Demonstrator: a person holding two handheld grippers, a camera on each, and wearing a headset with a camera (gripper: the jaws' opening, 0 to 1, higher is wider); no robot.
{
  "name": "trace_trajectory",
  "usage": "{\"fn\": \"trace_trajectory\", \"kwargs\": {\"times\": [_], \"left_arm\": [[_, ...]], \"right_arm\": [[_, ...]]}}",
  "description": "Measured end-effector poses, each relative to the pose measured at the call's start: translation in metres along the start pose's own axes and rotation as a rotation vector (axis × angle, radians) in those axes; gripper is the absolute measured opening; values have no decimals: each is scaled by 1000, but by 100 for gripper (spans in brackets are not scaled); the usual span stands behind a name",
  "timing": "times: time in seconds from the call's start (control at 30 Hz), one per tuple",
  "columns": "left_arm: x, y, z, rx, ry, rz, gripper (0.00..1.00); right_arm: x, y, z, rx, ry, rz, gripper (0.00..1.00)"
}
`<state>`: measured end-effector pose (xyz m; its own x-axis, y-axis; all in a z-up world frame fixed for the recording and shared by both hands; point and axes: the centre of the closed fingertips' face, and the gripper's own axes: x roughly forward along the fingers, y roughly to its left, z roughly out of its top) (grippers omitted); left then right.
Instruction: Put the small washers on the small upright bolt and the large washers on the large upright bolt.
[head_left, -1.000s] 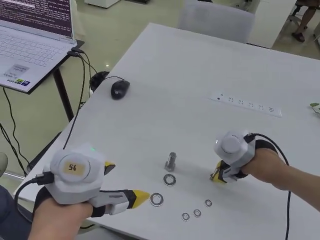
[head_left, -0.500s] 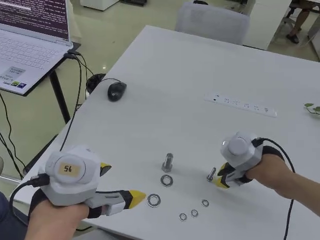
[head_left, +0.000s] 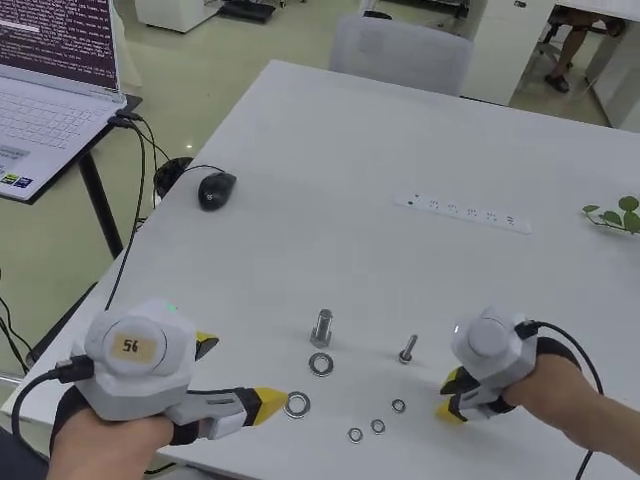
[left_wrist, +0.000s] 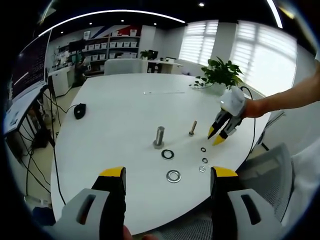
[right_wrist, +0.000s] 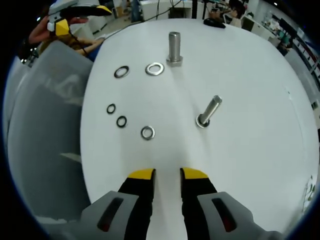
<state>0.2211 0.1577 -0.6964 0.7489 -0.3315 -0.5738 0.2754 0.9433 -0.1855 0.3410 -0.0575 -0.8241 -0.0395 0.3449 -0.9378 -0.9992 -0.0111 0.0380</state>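
Right gripper (right_wrist: 167, 173), barely parted and empty: small washer (right_wrist: 147, 132) just ahead-left, so pinch its rim squarely. Left gripper (left_wrist: 167, 172) gapes empty, large washer (left_wrist: 173, 176) just ahead.

On the worktop (head_left: 350, 150), large bolt (head_left: 322, 327) stands upright near the front edge, small bolt (head_left: 408, 348) upright just to its right. First large washer (head_left: 321, 364) lies flat just before the large bolt. Second large washer (head_left: 297, 405) lies nearer the edge, just beside the left gripper (head_left: 238, 375). Three small washers (head_left: 378, 426) in a row before the small bolt, right gripper (head_left: 447, 397) to their right. Mouse (head_left: 214, 189) behind-left, power strip (head_left: 468, 214) behind the bolts, well apart.
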Motion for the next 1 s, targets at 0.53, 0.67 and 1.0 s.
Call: {"fn": "trace_trajectory", "kwargs": {"times": [0.53,0.67,1.0], "left_arm": [[-2,-3,3,14,-8,-3,68],[-1,-4,3,18,-8,-6,68],[-3,-5,-1,11,-4,-1,68]], "right_arm": [[15,24,38,-186,-25,31,21],[16,24,41,-214,-27,45,20],[17,24,43,-249,-19,50,14]]}}
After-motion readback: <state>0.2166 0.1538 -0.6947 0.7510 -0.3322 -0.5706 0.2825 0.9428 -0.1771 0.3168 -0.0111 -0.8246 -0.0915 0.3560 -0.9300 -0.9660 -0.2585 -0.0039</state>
